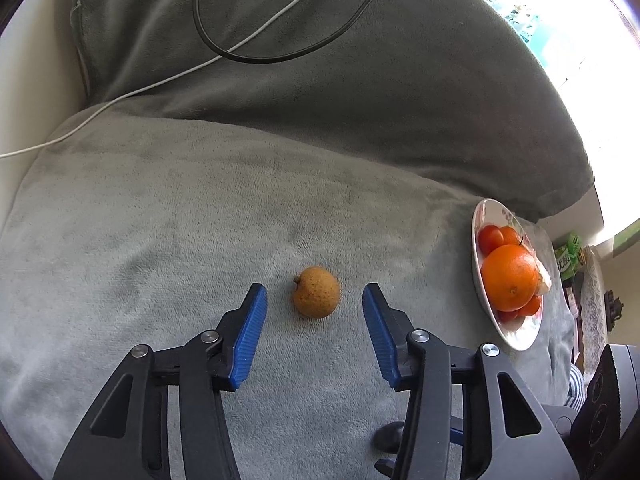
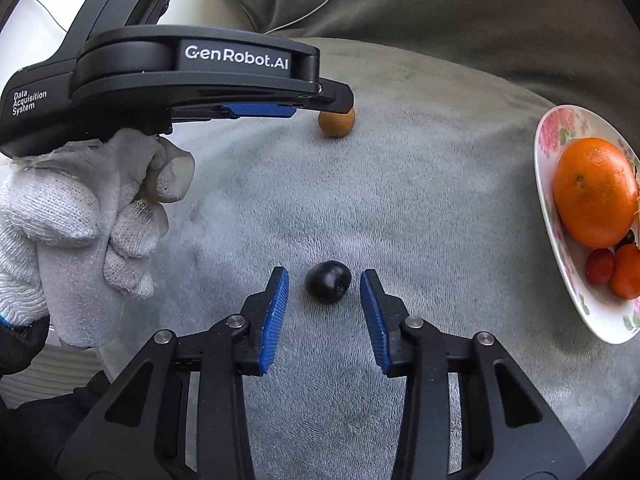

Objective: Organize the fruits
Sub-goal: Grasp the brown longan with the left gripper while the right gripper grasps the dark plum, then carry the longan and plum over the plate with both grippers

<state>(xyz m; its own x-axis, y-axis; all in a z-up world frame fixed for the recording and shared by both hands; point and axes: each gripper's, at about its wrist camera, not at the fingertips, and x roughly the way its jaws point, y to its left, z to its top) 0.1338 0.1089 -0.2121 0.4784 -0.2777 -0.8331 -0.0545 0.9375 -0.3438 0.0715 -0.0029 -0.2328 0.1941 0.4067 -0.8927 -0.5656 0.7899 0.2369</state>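
Your gloved left hand (image 2: 76,220) holds the left gripper (image 1: 315,308) over the grey cushion (image 1: 160,240). Its blue fingers (image 1: 250,340) stand part-way open on either side of a small tan, speckled fruit (image 1: 317,297), with a clear gap on both sides, so nothing is gripped. That fruit lies on the cushion toward the back.

Nearer to you, your right gripper (image 2: 324,286) points down at a small dark fruit (image 2: 328,281), also lying on the cushion. Its fingers (image 2: 276,316) flank the fruit, narrowly open and close to it without touching it.

At the right edge of the cushion sits a flowered plate (image 2: 560,216), tilted. It carries a large orange (image 2: 595,192) and several small red tomatoes (image 2: 600,266). Both loose fruits lie well apart from the plate.
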